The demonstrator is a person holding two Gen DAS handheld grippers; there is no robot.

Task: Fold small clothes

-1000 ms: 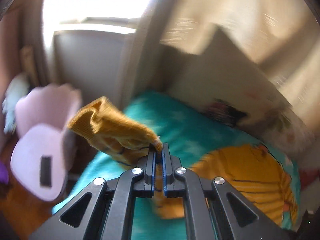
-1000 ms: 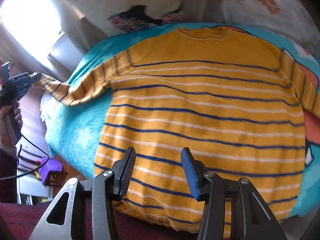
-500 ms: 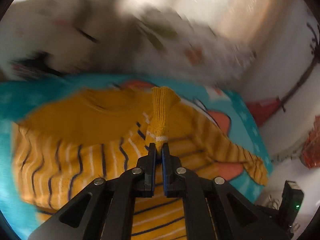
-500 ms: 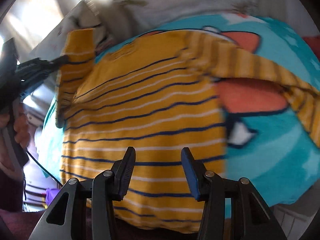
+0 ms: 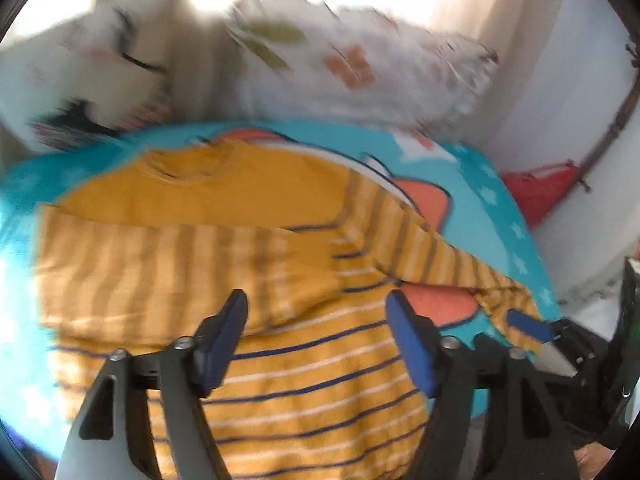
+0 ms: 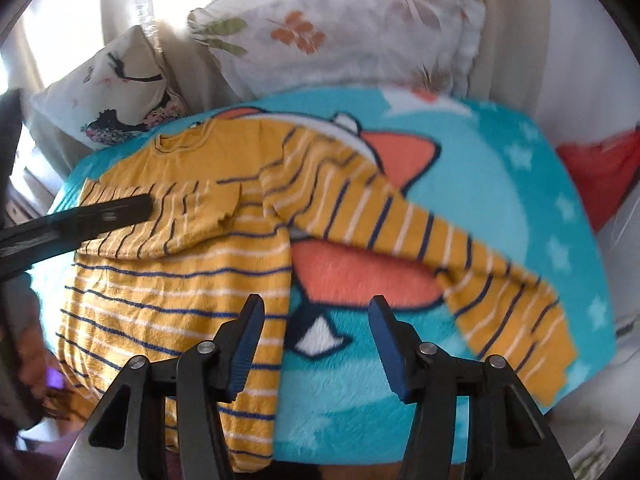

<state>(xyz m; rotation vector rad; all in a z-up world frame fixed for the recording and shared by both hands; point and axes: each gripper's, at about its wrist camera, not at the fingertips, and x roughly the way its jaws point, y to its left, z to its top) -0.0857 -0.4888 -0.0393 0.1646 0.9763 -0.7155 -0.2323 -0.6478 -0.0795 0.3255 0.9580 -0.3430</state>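
Note:
A small yellow sweater (image 6: 180,292) with blue and white stripes lies flat on a teal fox blanket (image 6: 500,184). Its left sleeve (image 5: 160,272) is folded across the chest. Above that sleeve my left gripper (image 5: 316,298) hovers with its jaws opening and nothing between them; one of its black fingers (image 6: 100,216) shows over the folded sleeve. The right sleeve (image 6: 460,248) stretches out over the blanket to the right. My right gripper (image 6: 316,306) hangs above the sweater's right hem edge, jaws opening and empty. One of its blue fingers (image 5: 528,326) sits near that sleeve's cuff.
Two patterned pillows (image 6: 340,32) (image 6: 108,92) lean against the wall behind the blanket. A red item (image 6: 600,168) lies off the bed's right side. A hand (image 6: 28,352) shows at the left edge.
My left gripper carried the left sleeve across the chest and let go; its jaws went from shut to open. My right gripper swung right toward the outstretched sleeve and spread wider.

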